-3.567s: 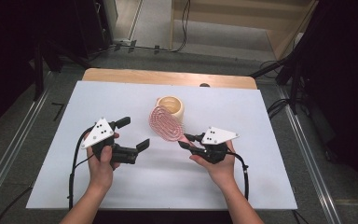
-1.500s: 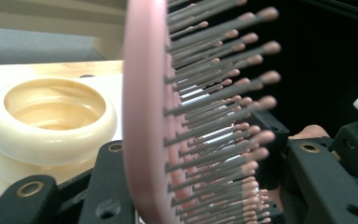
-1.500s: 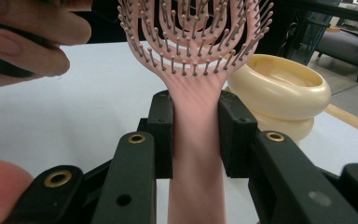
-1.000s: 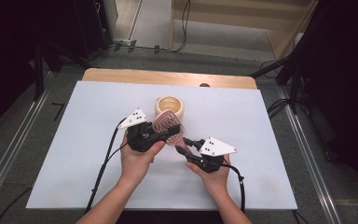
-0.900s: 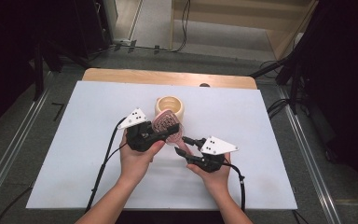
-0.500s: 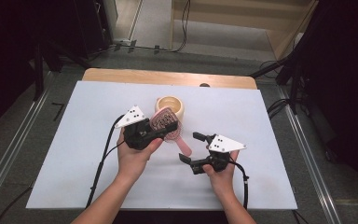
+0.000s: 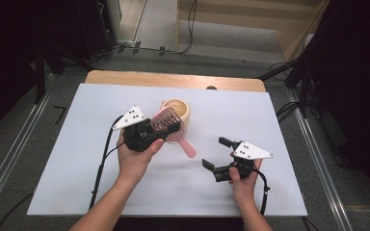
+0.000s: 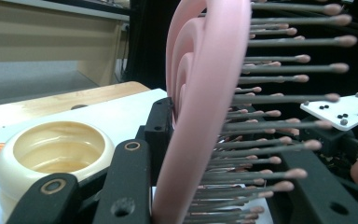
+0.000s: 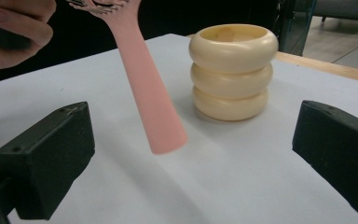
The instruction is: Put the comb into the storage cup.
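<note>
A: Start at the left of the high view. What's different from a moment ago?

B: The left gripper (image 7: 161, 131) has lifted the pink hairbrush (image 7: 171, 132) off the white table (image 7: 67, 163). Half a second back the brush head sat lower and nearer the right gripper; now it hangs left of centre, just in front of the cream cup (image 7: 177, 110), handle slanting down towards the lower right. The right gripper view shows the handle tip (image 9: 168, 140) clear of the surface, with a shadow under it.

A: So the brush is really held?

B: Yes. In the left gripper view the jaws are clamped across the brush head (image 8: 200, 93), one on the back, the other among the bristles (image 8: 270, 126). I judge the pick-up done and the carry begun, probably towards the cup, whose opening (image 8: 58, 147) sits at that view's lower left.

A: How is the left arm posed?

B: The forearm comes up from the bottom edge, angled right, with the hand (image 7: 137, 154) wrapped under the gripper body and the jaws pointing to the upper right.

A: And moving right?

B: The right gripper (image 7: 212, 154) has pulled back towards the lower right, well apart from the brush. Its jaws are spread wide with nothing between them; its own view frames the handle and cup in that gap. The right hand (image 7: 243, 178) holds it low over the table, jaws pointing left.
</note>
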